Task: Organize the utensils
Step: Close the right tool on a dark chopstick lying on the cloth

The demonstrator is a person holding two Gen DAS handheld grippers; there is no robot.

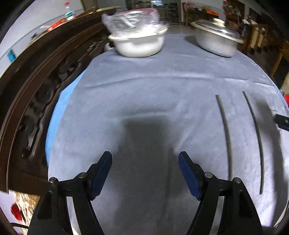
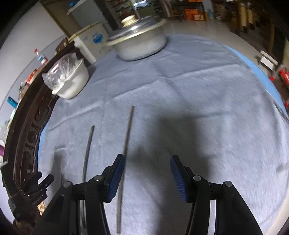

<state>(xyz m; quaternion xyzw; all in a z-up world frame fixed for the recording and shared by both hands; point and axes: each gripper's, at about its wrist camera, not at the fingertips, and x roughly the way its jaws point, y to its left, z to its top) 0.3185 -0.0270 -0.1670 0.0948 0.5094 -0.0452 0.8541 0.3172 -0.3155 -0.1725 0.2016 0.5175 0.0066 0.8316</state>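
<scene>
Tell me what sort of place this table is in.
Probably a home dining area that opens onto a shop or storeroom. A lidded metal pot, a white bowl and two chopsticks lie on a cloth-covered table; stocked shelves stand behind.

— What stands in the way on the grey cloth (image 1: 144, 81)?

— Little in the middle. At the far edge sit a white bowl (image 1: 139, 45) topped with clear plastic and a lidded metal pot (image 1: 215, 41), apart from each other, with bare cloth between them.

— And nearer?

— Two thin chopsticks (image 2: 126, 144) lie side by side, apart, along the cloth. A carved dark wooden rail (image 1: 36, 90) closes off one side; to the right of the chopsticks the cloth lies bare.
</scene>
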